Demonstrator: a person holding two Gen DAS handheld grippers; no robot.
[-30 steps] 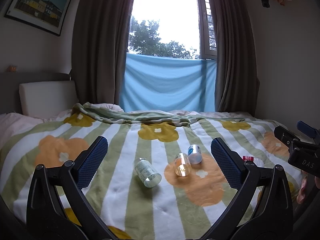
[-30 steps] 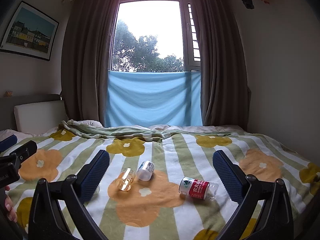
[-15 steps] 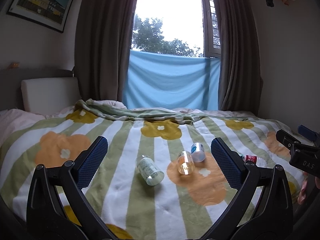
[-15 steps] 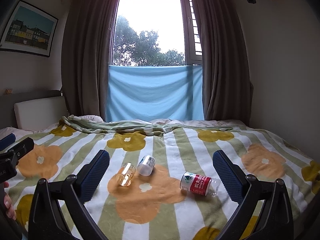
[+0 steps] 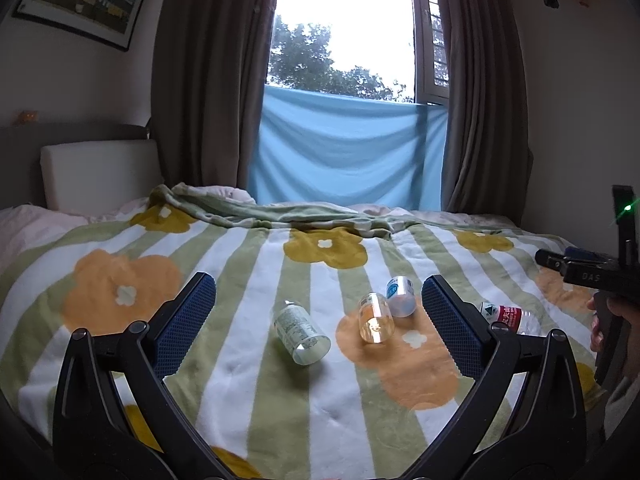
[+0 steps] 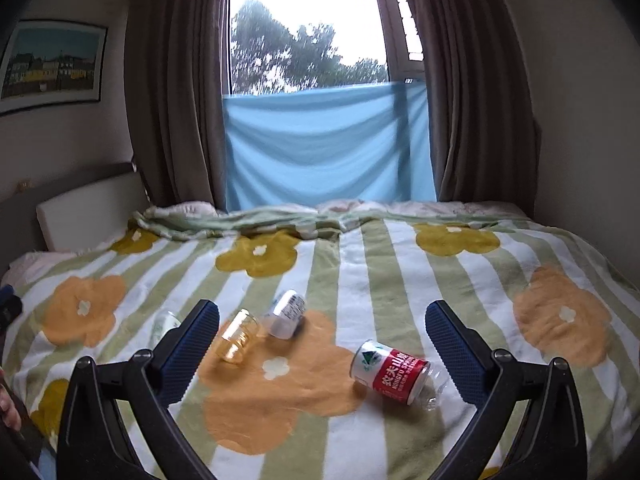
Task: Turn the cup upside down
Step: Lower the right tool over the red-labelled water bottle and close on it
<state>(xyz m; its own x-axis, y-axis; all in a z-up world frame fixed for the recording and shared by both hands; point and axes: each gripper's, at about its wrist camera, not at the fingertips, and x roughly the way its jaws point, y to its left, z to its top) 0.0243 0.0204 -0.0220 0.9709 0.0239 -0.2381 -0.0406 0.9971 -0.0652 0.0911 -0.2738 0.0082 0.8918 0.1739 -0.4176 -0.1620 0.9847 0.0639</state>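
The bed (image 5: 224,384) is covered by a soft striped blanket (image 6: 360,272) with flower prints, and that softness looks like the main hazard: anything stood on it may tip or roll, so a cup set mouth-down could topple if it is let go on a fold or pressed in unevenly.

Four small containers lie on their sides on the blanket. The red-labelled bottle (image 6: 394,372) sits at about five o'clock from the others in the right wrist view, well apart. The green-labelled bottle (image 5: 300,330) lies toward seven o'clock of the group in the left wrist view. The white bottle (image 6: 286,312) lies just beside the cup, at its one o'clock, perhaps touching; a careless reach could knock it or grab it by mistake.

The cup (image 5: 375,317), small, clear and amber-tinted, lies on its side near the middle of the bed on an orange flower. Being smooth and round, it may slip or roll away when pinched.

The left tool (image 5: 318,320) is released, its blue pads spread wide and grasping nothing. The right tool (image 6: 322,334) is likewise released and empty. Both hover short of the cup, so the flip has not begun.
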